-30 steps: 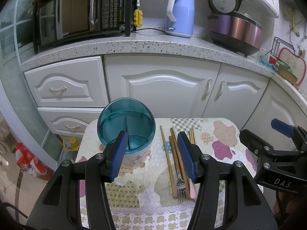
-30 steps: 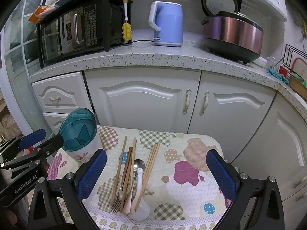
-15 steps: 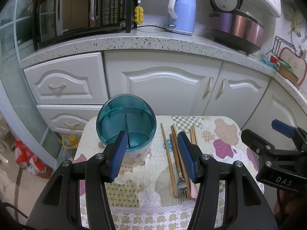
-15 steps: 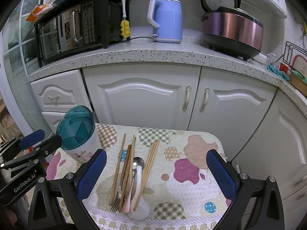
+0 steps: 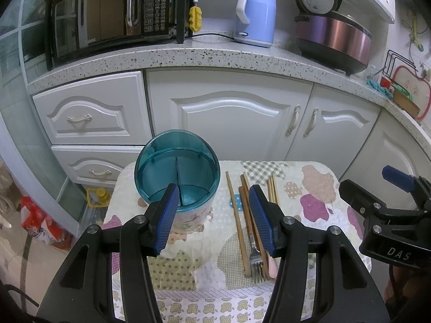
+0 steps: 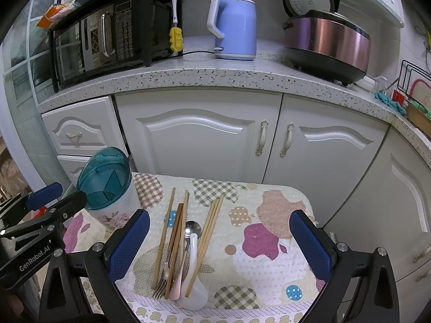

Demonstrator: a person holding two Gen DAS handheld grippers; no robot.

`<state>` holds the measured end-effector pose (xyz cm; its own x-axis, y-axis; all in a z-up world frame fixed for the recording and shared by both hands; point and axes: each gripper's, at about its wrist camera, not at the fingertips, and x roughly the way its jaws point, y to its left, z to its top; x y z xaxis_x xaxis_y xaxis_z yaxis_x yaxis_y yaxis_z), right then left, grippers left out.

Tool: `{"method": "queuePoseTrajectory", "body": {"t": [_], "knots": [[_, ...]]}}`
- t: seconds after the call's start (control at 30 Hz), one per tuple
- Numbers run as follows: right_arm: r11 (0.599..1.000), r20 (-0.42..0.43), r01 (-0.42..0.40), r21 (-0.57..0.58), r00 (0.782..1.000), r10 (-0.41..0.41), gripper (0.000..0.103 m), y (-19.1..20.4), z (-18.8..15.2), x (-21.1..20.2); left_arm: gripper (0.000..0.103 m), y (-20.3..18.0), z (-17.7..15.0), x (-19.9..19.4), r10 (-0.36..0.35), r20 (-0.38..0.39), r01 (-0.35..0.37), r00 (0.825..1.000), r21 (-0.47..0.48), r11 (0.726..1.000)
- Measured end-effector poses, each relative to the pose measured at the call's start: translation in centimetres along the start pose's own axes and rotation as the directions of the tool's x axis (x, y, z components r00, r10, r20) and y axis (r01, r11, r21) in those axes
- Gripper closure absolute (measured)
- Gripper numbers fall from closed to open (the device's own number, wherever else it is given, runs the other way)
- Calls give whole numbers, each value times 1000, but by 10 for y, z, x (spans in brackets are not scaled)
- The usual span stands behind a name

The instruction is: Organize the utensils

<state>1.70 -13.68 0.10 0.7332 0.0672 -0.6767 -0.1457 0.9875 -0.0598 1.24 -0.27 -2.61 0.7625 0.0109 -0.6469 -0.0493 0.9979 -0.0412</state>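
White cabinets behind the quilt-covered bench (image 6: 269, 210). Teal-rimmed holder (image 6: 107, 185) far left, compartments partly hidden by left hand-held gripper (image 5: 214, 215), open, empty. Chopsticks, fork, spoons (image 6: 186, 247) overlap mid-bench; handles indistinct. Right hand-held gripper (image 6: 219, 247) spread wide, empty.

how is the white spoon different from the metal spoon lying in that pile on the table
The white spoon looks like plastic or ceramic with a broad, deep bowl; the metal spoon is shiny with a smaller round bowl. The white spoon's bowl points toward the near table edge, while the metal spoon's bowl points toward the cabinets. The white spoon shows almost whole; the metal spoon's handle is mostly hidden under other utensils. Both lie flat among the chopsticks.
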Motion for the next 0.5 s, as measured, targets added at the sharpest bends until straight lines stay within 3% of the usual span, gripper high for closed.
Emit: {"method": "queuePoseTrajectory", "body": {"t": [0.5], "knots": [[1000, -15, 0, 3, 1000, 0, 0, -2, -1, 3, 49, 0, 2, 1, 32, -19, -31, 999, 38, 999]]}}
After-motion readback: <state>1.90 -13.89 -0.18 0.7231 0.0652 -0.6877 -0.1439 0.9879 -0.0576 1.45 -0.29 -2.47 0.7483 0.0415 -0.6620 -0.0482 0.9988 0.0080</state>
